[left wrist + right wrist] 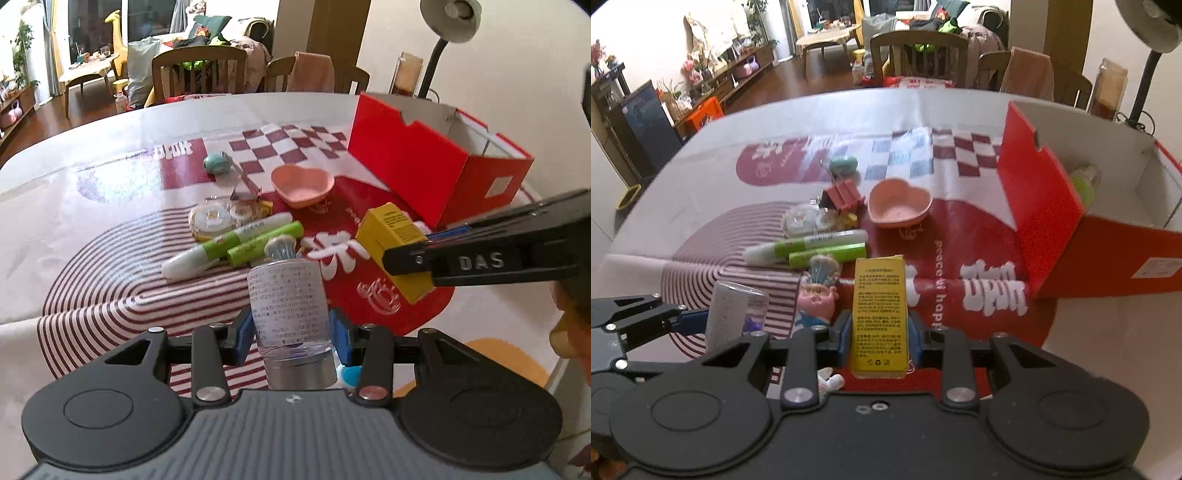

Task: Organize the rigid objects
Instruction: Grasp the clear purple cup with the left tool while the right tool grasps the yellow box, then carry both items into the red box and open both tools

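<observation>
Red-striped cloth: covers the tabletop (110, 122); loose items sit bunched near its middle, likely waiting to be sorted.
Left tongs (291, 332): blue pads pinching a clear bottle (290, 306) by its sides, silver cap toward the camera, bottle lifted off the cloth, probably for carrying to the box.
Glue sticks (236, 242): two green-and-white tubes lying side by side just beyond the bottle, with a tape roll (208, 218) behind them.
Pink heart dish (303, 184): empty, upright, toward the far middle of the tabletop.
Right tongs (879, 332): pressed together on a yellow carton (879, 314), gripped at its long sides and raised clear of the cloth.
Red box (1108, 221): open-topped at the right edge of the tabletop, one green thing already inside; seemingly the place where both held things belong.
</observation>
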A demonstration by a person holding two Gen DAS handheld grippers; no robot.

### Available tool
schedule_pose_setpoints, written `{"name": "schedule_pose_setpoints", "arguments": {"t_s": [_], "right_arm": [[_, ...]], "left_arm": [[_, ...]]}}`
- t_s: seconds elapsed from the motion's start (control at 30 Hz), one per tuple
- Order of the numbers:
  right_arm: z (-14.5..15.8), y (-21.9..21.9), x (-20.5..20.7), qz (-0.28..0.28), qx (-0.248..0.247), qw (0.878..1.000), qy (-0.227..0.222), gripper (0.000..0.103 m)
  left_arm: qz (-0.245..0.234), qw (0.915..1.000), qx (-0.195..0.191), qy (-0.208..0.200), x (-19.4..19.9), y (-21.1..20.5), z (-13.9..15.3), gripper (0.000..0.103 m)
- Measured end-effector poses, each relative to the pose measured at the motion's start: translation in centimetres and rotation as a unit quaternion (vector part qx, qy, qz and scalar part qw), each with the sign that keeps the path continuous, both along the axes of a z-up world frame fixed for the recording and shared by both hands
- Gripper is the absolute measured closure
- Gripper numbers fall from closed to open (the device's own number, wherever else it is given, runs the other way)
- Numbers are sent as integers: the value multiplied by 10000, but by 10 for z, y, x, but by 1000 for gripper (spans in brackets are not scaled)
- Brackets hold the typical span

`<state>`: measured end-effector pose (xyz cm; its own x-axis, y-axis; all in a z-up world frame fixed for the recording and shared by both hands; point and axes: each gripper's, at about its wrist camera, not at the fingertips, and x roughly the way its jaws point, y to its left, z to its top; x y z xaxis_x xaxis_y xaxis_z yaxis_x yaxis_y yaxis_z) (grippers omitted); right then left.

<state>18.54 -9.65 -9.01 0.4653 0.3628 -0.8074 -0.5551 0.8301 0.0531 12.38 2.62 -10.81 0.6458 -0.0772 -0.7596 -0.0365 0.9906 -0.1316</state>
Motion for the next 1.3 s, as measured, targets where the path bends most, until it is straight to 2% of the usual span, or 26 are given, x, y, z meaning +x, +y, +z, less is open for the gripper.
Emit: {"name": "schedule_pose_setpoints", "arguments": {"t_s": [0.27,0.57,0.83,1.3], "right_arm": [[44,-26,7,-81,167,9996,-207,74],[78,-66,43,-311,345,9982,-375,74],[87,-106,86,-454,355,9971,-496,74],[75,-171,168,-757,227,9959,-449,74]], "left_arm": [[-167,9998,11,-129,11,-8,38,60],[-335,9990,71,-289,44,-28,84,60],[-520,9978,105,-397,93,-61,110,60],[-857,9957,163,-315,189,-132,114,60]]}}
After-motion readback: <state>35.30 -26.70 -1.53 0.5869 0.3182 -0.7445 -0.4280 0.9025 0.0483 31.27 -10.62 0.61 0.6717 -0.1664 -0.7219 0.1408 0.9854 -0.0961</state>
